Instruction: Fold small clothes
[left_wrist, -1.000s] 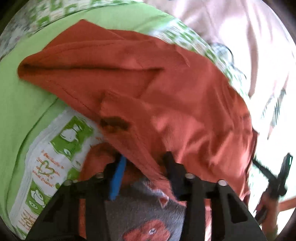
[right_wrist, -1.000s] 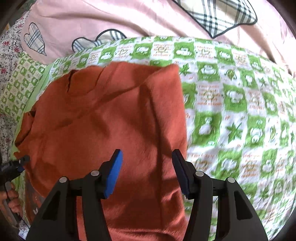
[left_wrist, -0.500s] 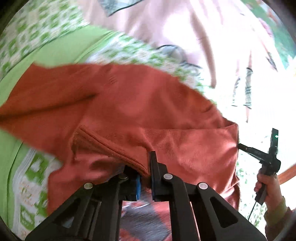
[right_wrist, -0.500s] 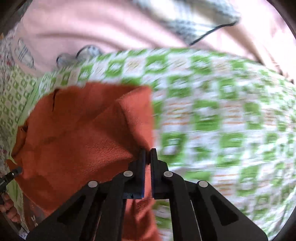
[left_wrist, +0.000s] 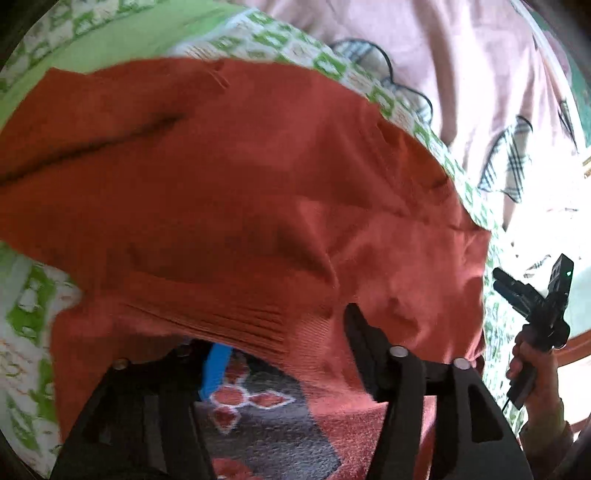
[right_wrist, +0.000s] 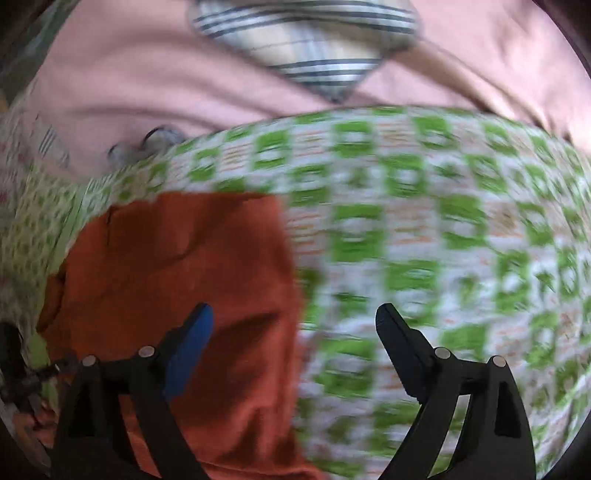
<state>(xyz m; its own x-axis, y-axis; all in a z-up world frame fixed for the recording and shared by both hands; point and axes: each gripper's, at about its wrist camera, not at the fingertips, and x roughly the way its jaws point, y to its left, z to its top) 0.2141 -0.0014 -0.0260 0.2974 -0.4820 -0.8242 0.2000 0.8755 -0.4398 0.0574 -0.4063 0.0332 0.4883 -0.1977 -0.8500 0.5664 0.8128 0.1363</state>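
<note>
Rust-orange sweater (left_wrist: 258, 192) lies spread on the green-checked bedspread (right_wrist: 424, 258), with a pink quilt (right_wrist: 147, 81) behind it at the top of both views. Left gripper (left_wrist: 284, 350): jaws have just been opening. They stand parted, with the ribbed hem edge of the sweater draped between and over them. The pads do not seem to press on it, so I read it as released, though blur makes contact hard to rule out. A grey patterned panel (left_wrist: 266, 435) shows under the lifted hem at the lower centre of the left view. Right gripper (right_wrist: 295, 347): jaws have just been opening and are now wide apart and empty. The blue-padded left finger (right_wrist: 188, 350) is over the cloth. The other is over bare bedspread, so the jaws straddle the sweater's right edge, which runs from the frame's middle down to the lower centre. In the right view the sweater fills the lower left, its long side running up and down the frame. The person's right hand (left_wrist: 535, 373) shows at the right edge of the left view, beyond the sweater's right edge. Judgement: the fold across has just been laid. For the next fold, cloth sits directly ahead of and under the left jaws, but down and left of the right jaws, so the left is nearer to a fresh grip.
</note>
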